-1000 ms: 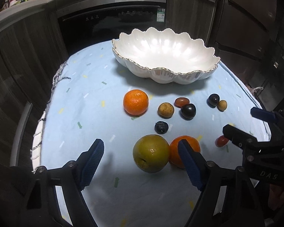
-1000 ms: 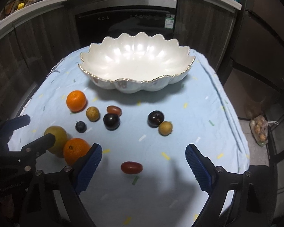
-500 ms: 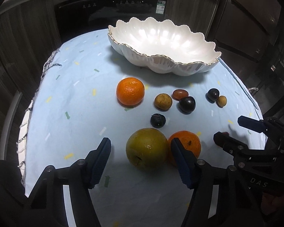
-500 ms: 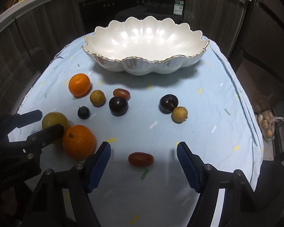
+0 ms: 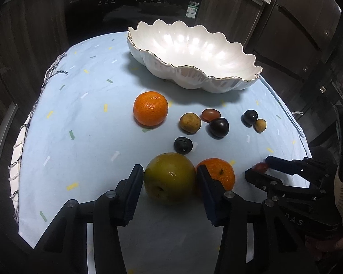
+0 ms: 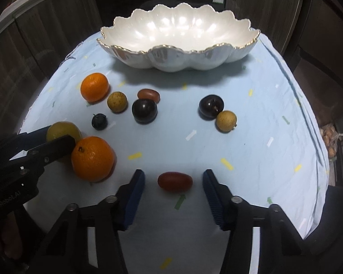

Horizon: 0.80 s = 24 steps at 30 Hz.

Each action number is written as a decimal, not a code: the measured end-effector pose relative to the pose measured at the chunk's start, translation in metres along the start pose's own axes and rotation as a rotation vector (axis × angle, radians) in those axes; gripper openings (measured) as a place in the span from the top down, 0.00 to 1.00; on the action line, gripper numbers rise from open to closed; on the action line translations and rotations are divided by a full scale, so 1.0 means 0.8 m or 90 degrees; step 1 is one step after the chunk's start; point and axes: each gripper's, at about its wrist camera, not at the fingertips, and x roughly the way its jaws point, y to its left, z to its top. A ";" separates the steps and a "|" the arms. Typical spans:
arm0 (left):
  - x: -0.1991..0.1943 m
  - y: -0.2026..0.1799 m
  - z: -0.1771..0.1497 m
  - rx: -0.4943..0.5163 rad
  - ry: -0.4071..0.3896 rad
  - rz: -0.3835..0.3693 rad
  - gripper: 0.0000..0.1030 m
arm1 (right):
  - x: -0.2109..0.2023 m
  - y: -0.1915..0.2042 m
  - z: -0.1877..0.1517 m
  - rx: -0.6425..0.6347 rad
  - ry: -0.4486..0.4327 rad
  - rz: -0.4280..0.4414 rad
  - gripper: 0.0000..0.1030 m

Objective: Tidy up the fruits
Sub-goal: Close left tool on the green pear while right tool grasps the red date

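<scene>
left claw (image 5: 169,193): spread wide around the green pear (image 5: 170,178), pads right at its sides but not clearly squeezing, so nothing's held yet imo.
right claw (image 6: 173,196): also open, the little red oval fruit (image 6: 175,182) sits between the pads with gaps both sides.
risk, near: left claw's right pad is jammed next to the near orange (image 5: 219,174) at the pear's 3 o'clock. Closing could shove it rolling.
risk, right: the red one is small and slick-looking, could squirt out.
goal: white scalloped bowl (image 6: 148,58), empty, at 12 o'clock across the counter (image 6: 251,137).
view difference: the right camera shows the red fruit whole; the left only catches a sliver of it.
</scene>
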 end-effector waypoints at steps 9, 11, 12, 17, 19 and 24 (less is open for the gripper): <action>-0.005 -0.004 0.001 0.009 -0.009 0.010 0.54 | 0.000 0.000 -0.001 0.000 0.001 0.001 0.69; -0.007 -0.005 0.002 0.012 -0.013 0.014 0.54 | 0.000 0.000 -0.001 0.002 0.001 0.004 0.70; -0.009 -0.005 0.002 0.015 -0.015 0.018 0.54 | 0.000 0.000 -0.001 0.002 0.001 0.005 0.70; -0.015 -0.006 0.003 0.018 -0.023 0.030 0.54 | -0.006 0.001 -0.001 -0.003 -0.009 0.005 0.70; -0.018 -0.006 0.003 0.020 -0.028 0.034 0.54 | -0.010 0.003 0.001 -0.006 -0.015 0.004 0.70; -0.027 -0.009 0.003 0.030 -0.042 0.051 0.54 | -0.017 0.005 0.003 -0.008 -0.028 0.002 0.70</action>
